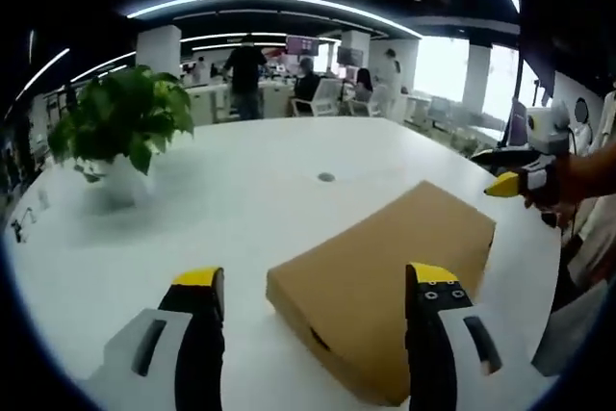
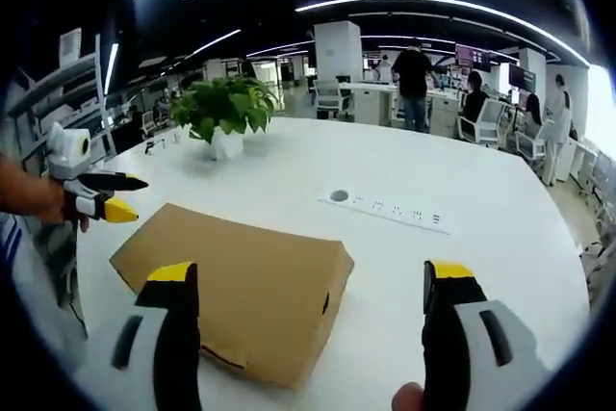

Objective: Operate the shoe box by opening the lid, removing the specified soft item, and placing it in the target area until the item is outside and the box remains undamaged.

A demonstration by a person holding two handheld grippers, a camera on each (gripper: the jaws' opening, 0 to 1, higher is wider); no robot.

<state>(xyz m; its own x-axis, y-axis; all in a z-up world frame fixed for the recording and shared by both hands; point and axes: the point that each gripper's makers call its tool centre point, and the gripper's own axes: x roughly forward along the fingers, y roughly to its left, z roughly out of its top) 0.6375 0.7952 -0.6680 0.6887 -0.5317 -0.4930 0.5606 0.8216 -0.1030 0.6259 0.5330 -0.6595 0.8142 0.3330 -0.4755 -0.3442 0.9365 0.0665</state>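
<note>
The white desk [image 1: 289, 170] is broad and bare around the work, so nothing crowds the job — the risk sits in the box itself. The shoe box [image 1: 385, 276] lies flat near the desk's near edge with its lid down, a plain brown cardboard shape; in the right gripper view the same box [image 2: 241, 276] shows a small slot in its end wall. The soft item, I judge, is inside, out of sight.

A potted plant [image 1: 120, 127] stands well apart across the desk, and a strip of sockets [image 2: 395, 209] lies beyond the box — neither is in the way.

The left gripper [image 1: 313, 286] is spread wide, its jaws standing either side of the box's near corner, apart from it. The right gripper [image 2: 313, 286] is spread too, one jaw over the box, the other over bare desk.

Likely troubles: a jaw digging under the lid edge could crease or tear the cardboard; lifting one-sided could skid the light box toward the desk edge; pinching the lid hard could dent it.
</note>
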